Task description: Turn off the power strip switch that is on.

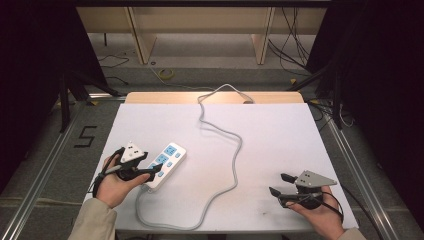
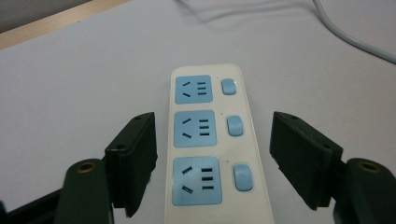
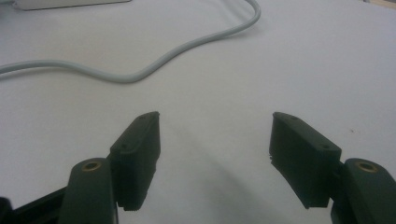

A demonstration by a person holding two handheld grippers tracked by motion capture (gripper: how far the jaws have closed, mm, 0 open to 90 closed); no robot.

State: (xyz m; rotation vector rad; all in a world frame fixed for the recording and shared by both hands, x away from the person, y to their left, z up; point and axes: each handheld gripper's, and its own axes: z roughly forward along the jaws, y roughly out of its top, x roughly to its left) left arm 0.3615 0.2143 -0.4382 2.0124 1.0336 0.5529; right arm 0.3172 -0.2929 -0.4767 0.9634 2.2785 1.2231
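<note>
White and lying flat on the bench (image 1: 280, 135): one power strip (image 2: 212, 144), carrying three blue sockets and three blue switches, trailing one grey cable (image 1: 227, 165). Straddling its near end without touching: left gripper (image 2: 212, 158), fingers (image 2: 135, 158) spread wide either side. Hovering well apart at the bench's other side: right gripper (image 3: 215, 154), fingers likewise gaping wide, holding nothing.

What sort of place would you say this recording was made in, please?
Probably a lab recording station: a white-topped table boxed in by black curtains, loose cables on the floor, and a taped floor marking.
</note>
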